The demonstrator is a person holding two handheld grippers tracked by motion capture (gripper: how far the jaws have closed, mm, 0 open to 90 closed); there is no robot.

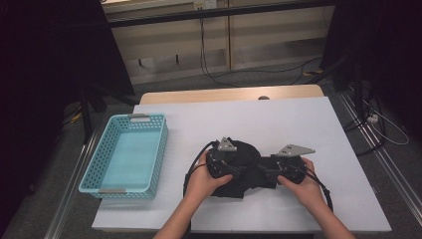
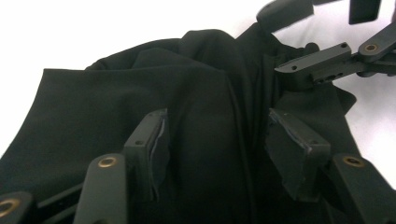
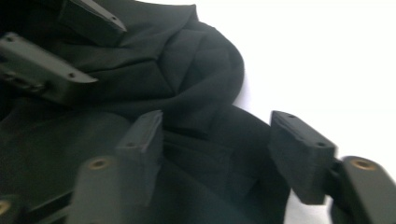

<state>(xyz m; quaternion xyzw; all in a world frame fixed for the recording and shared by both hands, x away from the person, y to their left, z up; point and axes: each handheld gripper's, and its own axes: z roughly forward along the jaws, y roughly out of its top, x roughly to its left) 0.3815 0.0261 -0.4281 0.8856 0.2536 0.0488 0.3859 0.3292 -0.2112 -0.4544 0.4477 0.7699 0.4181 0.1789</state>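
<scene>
Nearest the person, two forearms come up from the bottom edge of the high view, each hand wrapped around a gripper. The left hand (image 1: 201,180) holds the left gripper (image 1: 238,172) and the right hand (image 1: 304,188) holds the right gripper (image 1: 263,173); the two point inward toward each other over a crumpled black cloth (image 1: 246,167) that lies on the white desk (image 1: 278,124), right of its middle and toward the near edge.

In the left gripper view the fingers (image 2: 152,144) stand apart, with folds of the black cloth (image 2: 116,102) running up between them. The cloth fills the gap, but the pads are not seen pressing on it; each finger sits just beside a ridge of fabric. The other gripper's fingers reach in at the upper right of that view, resting over the far side of the same cloth.

In the right gripper view the fingers (image 3: 299,149) are likewise spread, with a bunched fold of the cloth (image 3: 187,79) lying between and beyond them; the right-hand finger hangs at the cloth's edge, over white desk. No squeeze on the fabric shows.

Farther off to the left, well apart from the cloth, a turquoise perforated basket (image 1: 89,172) sits on the desk. Beyond the desk's far edge lie cables (image 1: 219,74) on the floor.
</scene>
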